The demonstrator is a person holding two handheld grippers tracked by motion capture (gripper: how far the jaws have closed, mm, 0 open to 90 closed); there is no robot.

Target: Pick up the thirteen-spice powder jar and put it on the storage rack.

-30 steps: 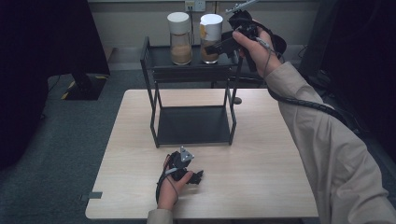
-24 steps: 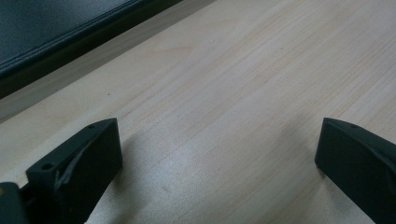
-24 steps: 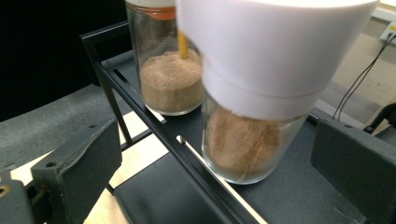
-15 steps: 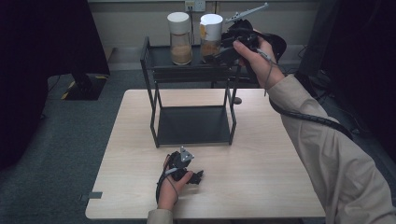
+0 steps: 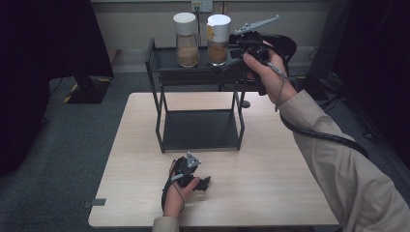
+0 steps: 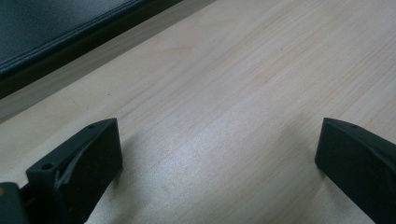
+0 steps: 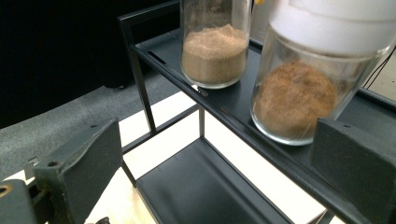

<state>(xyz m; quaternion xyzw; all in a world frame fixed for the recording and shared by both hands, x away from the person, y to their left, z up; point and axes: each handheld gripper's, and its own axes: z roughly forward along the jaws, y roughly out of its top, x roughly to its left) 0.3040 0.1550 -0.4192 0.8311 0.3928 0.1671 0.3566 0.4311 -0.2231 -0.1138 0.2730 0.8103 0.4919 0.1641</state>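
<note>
1. Against the picture from a second ago, the right gripper (image 5: 231, 57) has come down and leftward. It was level with the lids; it now sits at the height of the top shelf, close beside the right jar (image 5: 218, 34).
2. The left gripper (image 5: 199, 181) has not shifted: it lies in the hand on the near part of the desk (image 5: 270, 159), in front of the rack (image 5: 200, 77).
3. Both jars stand as they did, side by side on the rack's top shelf.
4. Right gripper jaws: spread wide, nothing between them. In the right gripper view the right jar (image 7: 313, 79) stands just ahead, nearer the right-hand jaw; no contact that I can make out.
5. Left gripper jaws: wide open, empty, over bare wood of the desk (image 6: 224, 107).
6. Right jar: clear glass, upright, white lid, filled in its lower part with reddish-brown powder. It stands near the shelf's front edge.
7. Left jar (image 5: 186, 35): clear glass, white lid, holding a paler tan powder (image 7: 215, 46). It is just beside the right jar, apart from it.
8. Rack: black metal, two shelves, standing at the far side of the desk; the lower shelf (image 5: 200, 129) is bare.
9. Writing: a small yellow patch shows on the right jar near its lid; too small to read. No other lettering is legible.
</note>
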